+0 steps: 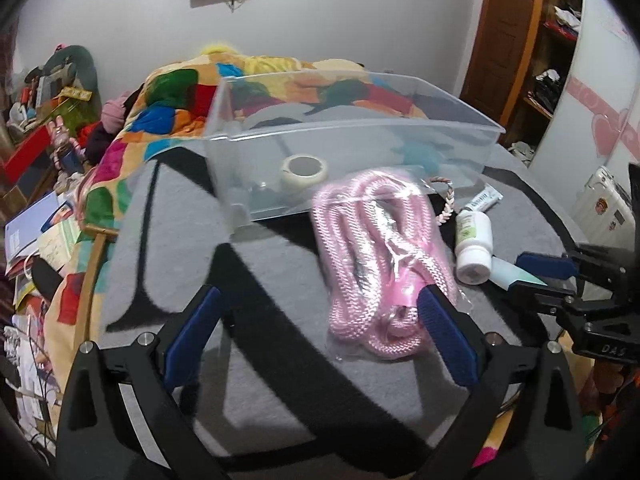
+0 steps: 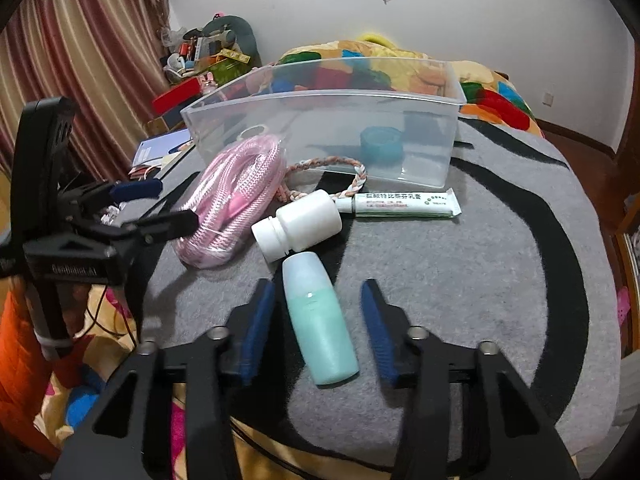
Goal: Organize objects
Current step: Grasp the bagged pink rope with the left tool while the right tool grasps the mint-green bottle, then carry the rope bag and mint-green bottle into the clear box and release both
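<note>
A clear plastic bin (image 1: 400, 148) (image 2: 420, 112) stands on a grey and black mat; a roll of tape (image 1: 304, 170) lies inside it. A bagged pink rope (image 1: 380, 256) (image 2: 236, 196) lies in front of the bin. My left gripper (image 1: 320, 308) is open, its right finger touching the rope bag. A white pill bottle (image 1: 474, 244) (image 2: 300, 224), a white ointment tube (image 2: 404, 204) and a braided cord (image 2: 356, 184) lie beside the rope. My right gripper (image 2: 320, 300) is open around a teal bottle (image 2: 320, 320) lying on the mat.
The mat (image 2: 480, 280) covers a bed with a colourful quilt (image 1: 168, 96) behind the bin. Cluttered shelves and books (image 1: 40, 120) are at the left, a wooden door and a wardrobe (image 1: 520, 40) at the right. A teal object (image 2: 380, 144) shows through the bin.
</note>
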Demonstrator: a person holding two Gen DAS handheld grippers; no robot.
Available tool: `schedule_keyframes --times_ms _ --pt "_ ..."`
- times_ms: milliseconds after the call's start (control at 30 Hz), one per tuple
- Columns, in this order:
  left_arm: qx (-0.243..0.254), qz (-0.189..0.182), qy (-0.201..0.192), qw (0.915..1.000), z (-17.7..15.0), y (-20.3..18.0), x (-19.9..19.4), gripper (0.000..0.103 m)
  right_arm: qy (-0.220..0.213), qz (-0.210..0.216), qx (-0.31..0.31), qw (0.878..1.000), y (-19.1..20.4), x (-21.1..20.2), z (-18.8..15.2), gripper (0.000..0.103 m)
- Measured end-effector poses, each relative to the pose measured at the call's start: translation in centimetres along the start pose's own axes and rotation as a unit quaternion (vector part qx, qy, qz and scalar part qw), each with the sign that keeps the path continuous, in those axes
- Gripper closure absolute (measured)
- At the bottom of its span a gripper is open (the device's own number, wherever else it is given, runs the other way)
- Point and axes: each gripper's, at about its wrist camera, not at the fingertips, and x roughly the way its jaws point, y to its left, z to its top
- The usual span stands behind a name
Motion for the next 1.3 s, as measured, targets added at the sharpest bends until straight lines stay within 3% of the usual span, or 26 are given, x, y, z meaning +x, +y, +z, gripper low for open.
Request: schedule_keyframes --times_ms 100,233,367,433,600,667,933,1300 --pt "-0.003 -0.018 -0.004 0.9998 0.5 -0.5 -0.4 0.003 -0.004 -0.005 -0.001 1.0 0.0 -0.2 -0.2 0.08" --pt "0.015 -0.025 -0.006 0.9996 1.4 -2.5 0.6 0.003 -0.014 -0.016 0.005 1.0 -0.1 -1.0 -0.3 0.08" --pt "0.015 -0.018 0.018 0.9996 1.9 -3.5 3.4 0.004 -0.028 -0.03 0.0 0.999 0.1 -1.8 -0.3 0.08" --pt "0.005 -0.027 0.029 0.9992 1.7 -3.3 4.4 0.015 -0.036 -0.035 -0.003 0.999 0.1 -2.3 -0.2 0.08" --pt "0.015 -0.021 0.006 0.9997 0.8 -3.6 3.3 0.044 -0.05 -0.039 0.003 0.998 0.1 -2.9 0.1 0.08" --pt "0.014 -0.021 0.004 0.9997 0.4 -3.4 2.9 0.047 -0.053 -0.038 0.006 0.998 0.0 -3.0 0.2 0.08" --pt "0.014 -0.016 -0.042 0.9989 -0.6 -3.3 -1.1 0.049 -0.071 -0.039 0.015 0.997 0.0 -3.2 1.6 0.08" --pt "-0.009 0.002 -0.116 0.9932 4.8 -0.6 -4.7 0.049 -0.129 -0.036 0.022 0.991 -0.2 -4.5 6.8 0.08"
